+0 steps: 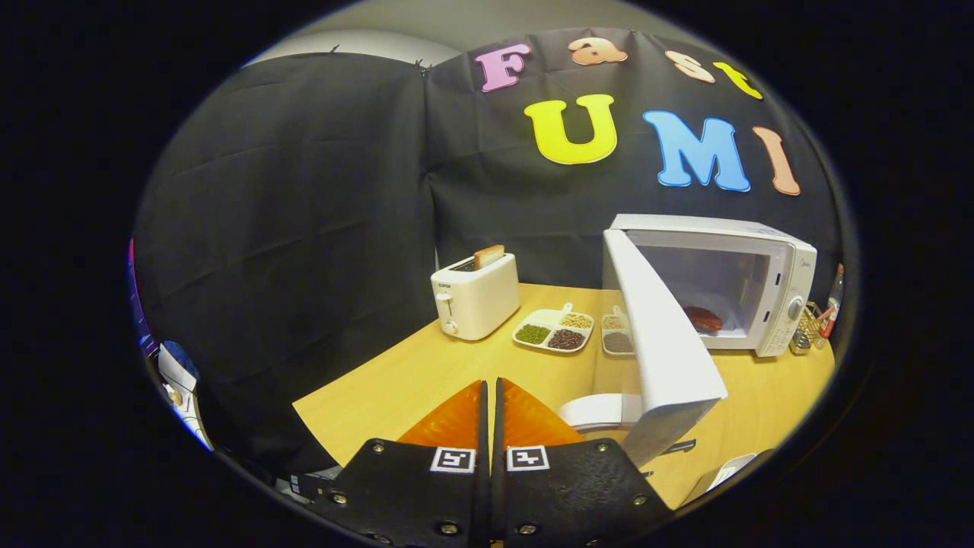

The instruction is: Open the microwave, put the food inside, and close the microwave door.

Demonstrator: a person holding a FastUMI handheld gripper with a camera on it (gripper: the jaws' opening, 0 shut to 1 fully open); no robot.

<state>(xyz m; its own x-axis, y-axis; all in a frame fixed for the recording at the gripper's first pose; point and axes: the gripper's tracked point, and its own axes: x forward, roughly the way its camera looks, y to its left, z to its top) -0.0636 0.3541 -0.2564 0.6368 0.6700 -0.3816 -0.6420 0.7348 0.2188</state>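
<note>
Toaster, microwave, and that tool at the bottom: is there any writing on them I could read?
Toaster: a small dark mark on its front, too small to read.
Microwave: a faint mark at the top of its control panel, too blurred to read.
Gripper: two square black-and-white pattern markers, with no words; its jaws are closed together on nothing.
No text on these three things can be read.

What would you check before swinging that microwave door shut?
1. Food inside the microwave: ok.
2. Door swung wide open, nothing seen in its path: ok.
3. Gripper fingers together, holding nothing: ok.
4. Gripper touching the door: not ok; the door is to the right of the fingers.
5. Trays and toaster left of the door: ok.
</note>
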